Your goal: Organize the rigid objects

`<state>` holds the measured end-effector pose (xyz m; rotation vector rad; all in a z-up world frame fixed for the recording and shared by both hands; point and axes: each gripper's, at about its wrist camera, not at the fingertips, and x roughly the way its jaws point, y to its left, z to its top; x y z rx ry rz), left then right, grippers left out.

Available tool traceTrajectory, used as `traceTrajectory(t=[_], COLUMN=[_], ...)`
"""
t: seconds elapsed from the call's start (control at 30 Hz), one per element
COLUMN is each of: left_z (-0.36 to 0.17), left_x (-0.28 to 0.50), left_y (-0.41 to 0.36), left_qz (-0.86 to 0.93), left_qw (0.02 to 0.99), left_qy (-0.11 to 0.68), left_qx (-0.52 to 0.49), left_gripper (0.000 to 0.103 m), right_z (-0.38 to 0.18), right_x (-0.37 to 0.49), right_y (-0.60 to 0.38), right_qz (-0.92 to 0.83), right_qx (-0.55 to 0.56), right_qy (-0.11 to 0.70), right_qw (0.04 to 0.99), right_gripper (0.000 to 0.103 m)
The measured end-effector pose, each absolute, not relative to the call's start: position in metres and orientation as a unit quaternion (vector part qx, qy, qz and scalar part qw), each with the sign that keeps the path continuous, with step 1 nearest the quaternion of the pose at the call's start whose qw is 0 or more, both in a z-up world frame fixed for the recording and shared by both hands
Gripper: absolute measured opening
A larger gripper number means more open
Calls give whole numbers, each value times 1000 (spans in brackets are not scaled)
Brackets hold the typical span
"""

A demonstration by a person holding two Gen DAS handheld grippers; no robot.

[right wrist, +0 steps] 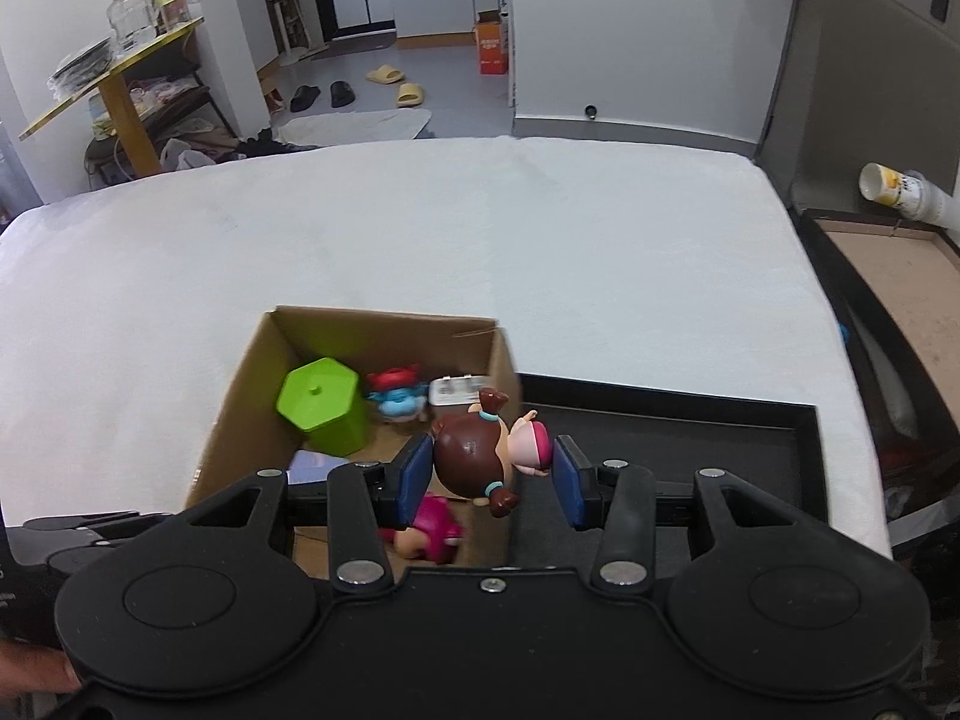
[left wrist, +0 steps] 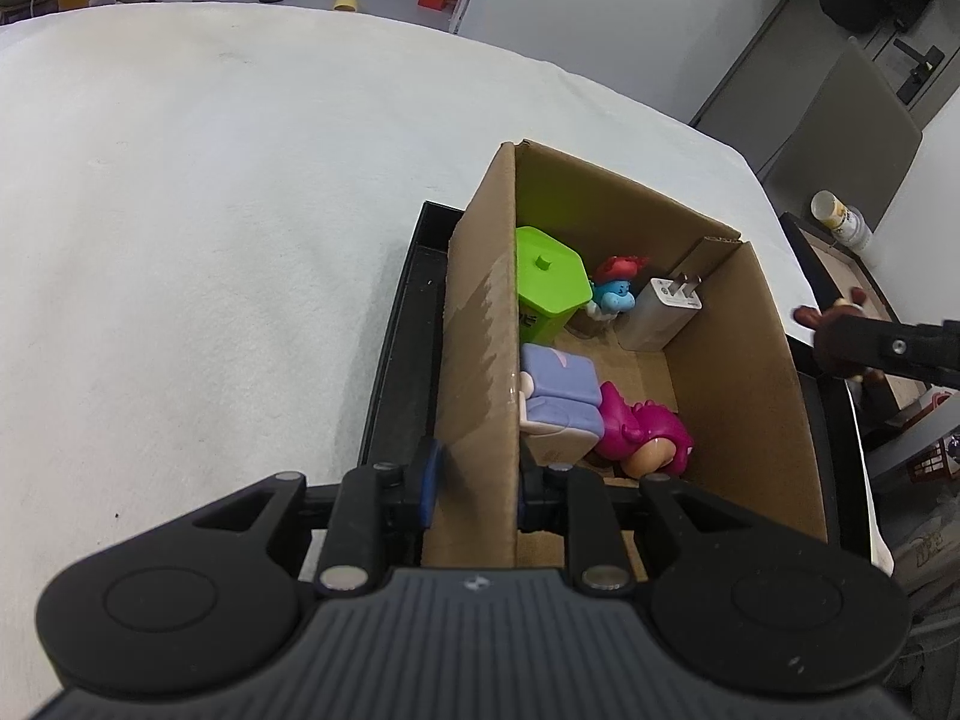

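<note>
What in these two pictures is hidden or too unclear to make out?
- Left wrist view: the doll in the right gripper is mostly cut off behind the cardboard box wall.
- Right wrist view: the pink figure is blurred and partly behind the finger.
- Both views: print on the white charger is too small.

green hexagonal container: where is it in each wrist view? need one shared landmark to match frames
Left wrist view: green hexagonal container sits just right of centre, in the far left corner of the cardboard box, beside the blue figurine.
Right wrist view: it is left of centre, again in the box's far left corner.
Shared landmark: the blue figurine with the red cap, immediately right of the container in both.
</note>
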<state>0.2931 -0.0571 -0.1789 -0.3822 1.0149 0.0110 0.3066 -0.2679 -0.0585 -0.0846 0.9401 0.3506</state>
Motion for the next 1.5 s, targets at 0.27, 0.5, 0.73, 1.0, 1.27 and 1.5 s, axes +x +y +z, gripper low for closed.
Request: traceTrajectory(t=[0.27, 0.5, 0.73, 1.0, 1.27, 1.5], left_z=[-185, -185, -183, -176, -149, -117], left_x=[300, 298, 285, 272, 267, 259], left_y=[-64, -63, -49, -34, -39, -45], left_qz=[3, -1, 0, -4, -16, -34], left_qw=[856, 857, 856, 854, 865, 869], left_qy=[480, 480, 479, 485, 477, 476], left_qx=[-191, -190, -196, -189, -154, -130], left_gripper=[21, 22, 23, 23, 23, 23], right_z=[-71, -83, -75, -74, -70, -60], right_x=[308, 308, 309, 306, 297, 285], right_y=[-245, -235, -243, -256, -270, -286], right_qz=[178, 174, 168, 170, 176, 171], right_qx=[-48, -51, -25, -1, 33, 61], right_qy=[458, 453, 449, 456, 469, 474], right_qw=[870, 873, 877, 874, 865, 862], right_gripper=[43, 44, 47, 47, 49, 55])
